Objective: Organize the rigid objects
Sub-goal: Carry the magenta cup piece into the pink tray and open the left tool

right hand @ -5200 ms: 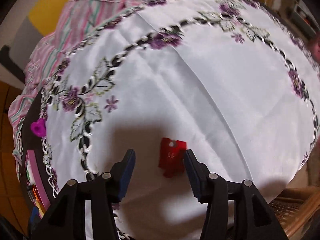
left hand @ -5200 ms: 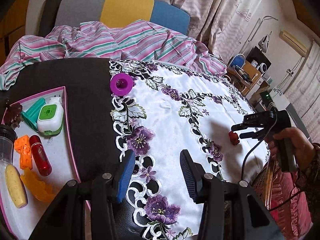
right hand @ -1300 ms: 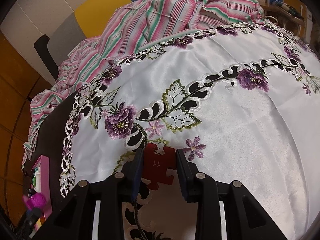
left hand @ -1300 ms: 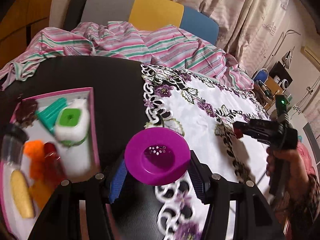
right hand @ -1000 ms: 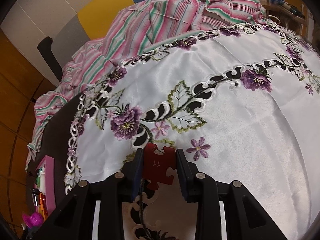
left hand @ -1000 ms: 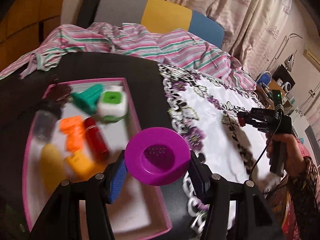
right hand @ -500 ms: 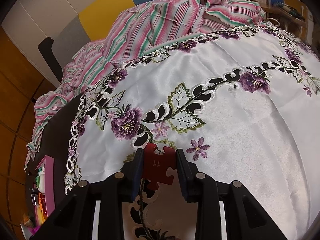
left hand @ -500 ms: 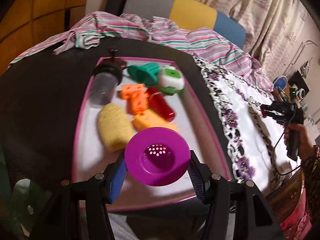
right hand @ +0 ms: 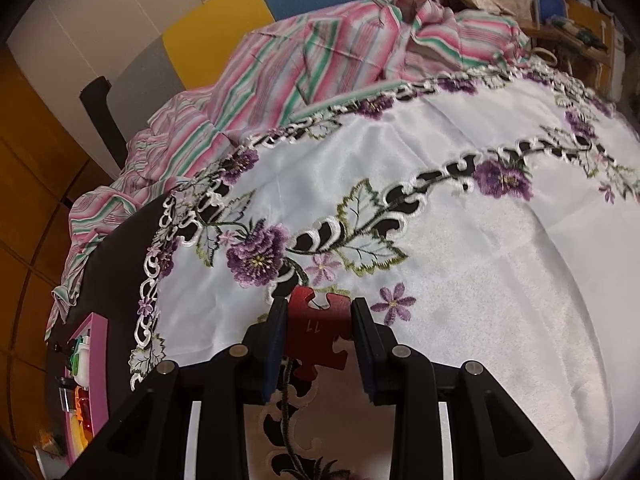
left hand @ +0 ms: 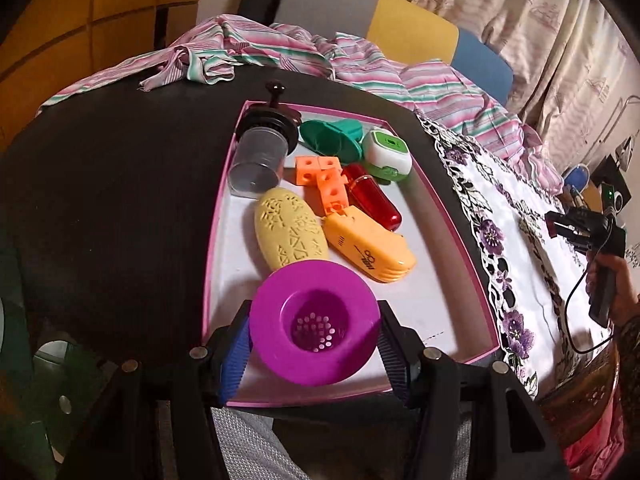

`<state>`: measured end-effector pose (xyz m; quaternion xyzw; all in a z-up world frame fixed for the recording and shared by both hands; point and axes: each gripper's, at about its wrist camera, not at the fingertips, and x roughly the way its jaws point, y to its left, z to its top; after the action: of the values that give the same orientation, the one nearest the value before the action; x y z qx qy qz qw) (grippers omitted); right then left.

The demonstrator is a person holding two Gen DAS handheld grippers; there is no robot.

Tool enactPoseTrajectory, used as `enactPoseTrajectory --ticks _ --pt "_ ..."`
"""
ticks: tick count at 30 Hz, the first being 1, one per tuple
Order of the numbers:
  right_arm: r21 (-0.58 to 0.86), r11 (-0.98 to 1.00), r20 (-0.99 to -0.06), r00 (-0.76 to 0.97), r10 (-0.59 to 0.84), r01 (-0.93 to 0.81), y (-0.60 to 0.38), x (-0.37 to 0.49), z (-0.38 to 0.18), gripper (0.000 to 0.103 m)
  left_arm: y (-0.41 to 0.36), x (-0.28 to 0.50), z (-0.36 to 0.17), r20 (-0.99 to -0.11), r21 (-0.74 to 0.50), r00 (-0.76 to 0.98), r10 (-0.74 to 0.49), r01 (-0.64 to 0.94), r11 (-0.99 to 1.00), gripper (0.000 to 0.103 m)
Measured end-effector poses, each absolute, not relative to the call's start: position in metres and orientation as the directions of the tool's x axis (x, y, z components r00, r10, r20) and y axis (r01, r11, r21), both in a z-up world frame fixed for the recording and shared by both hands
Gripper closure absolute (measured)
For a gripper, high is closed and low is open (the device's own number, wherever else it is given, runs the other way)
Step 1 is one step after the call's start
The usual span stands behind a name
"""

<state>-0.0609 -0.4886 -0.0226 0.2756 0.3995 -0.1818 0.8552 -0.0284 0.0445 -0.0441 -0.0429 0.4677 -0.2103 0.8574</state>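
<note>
My left gripper [left hand: 314, 338] is shut on a purple strainer cup [left hand: 314, 330] and holds it above the near end of a pink-rimmed white tray [left hand: 452, 220]. The tray holds a yellow oval case [left hand: 290, 228], an orange-yellow tool [left hand: 368, 248], a red tube [left hand: 372, 196], orange cubes [left hand: 320, 174], a clear cup [left hand: 258, 160], a green funnel [left hand: 332, 138] and a white-green box [left hand: 388, 154]. My right gripper [right hand: 320, 328] is shut on a red puzzle piece [right hand: 318, 330] above the white embroidered cloth [right hand: 480, 260]. It also shows in the left wrist view [left hand: 560, 228], far right.
The tray stands on a dark round table [left hand: 120, 200]; its edge shows in the right wrist view [right hand: 98, 368] at lower left. A striped pink cloth [right hand: 320, 48] lies over the far side. A multicoloured chair back [left hand: 400, 32] stands behind.
My left gripper has swung left with the purple cup, from over the cloth edge to over the tray's near end. My right gripper keeps the red piece, almost still.
</note>
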Motion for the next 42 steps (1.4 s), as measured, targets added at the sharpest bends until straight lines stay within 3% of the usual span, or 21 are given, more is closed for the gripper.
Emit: enactPoseTrajectory --ticks 7,13,23,42 --pt "0.299 0.826 -0.741 0.662 -0.114 0.478 -0.467 -0.06 -0.005 0.071 0.038 -0.022 -0.045 -0.776 -0.294 0.453 -0.438 0.354 0.888 0.044" --pt "0.383 0.827 -0.719 0.695 -0.012 0.411 -0.436 -0.063 0.001 0.071 0.019 -0.015 -0.047 -0.772 -0.28 0.448 -0.451 0.397 0.874 0.046" --pt "0.405 0.854 -0.683 0.729 0.046 0.327 -0.405 -0.062 0.024 0.071 0.033 -0.028 -0.041 -0.772 -0.297 0.437 -0.462 0.395 0.869 0.046" --pt "0.406 0.913 -0.709 0.637 0.302 0.019 -0.26 -0.056 0.038 0.071 0.057 -0.025 -0.029 -0.718 -0.386 0.49 -0.495 0.312 0.868 0.045"
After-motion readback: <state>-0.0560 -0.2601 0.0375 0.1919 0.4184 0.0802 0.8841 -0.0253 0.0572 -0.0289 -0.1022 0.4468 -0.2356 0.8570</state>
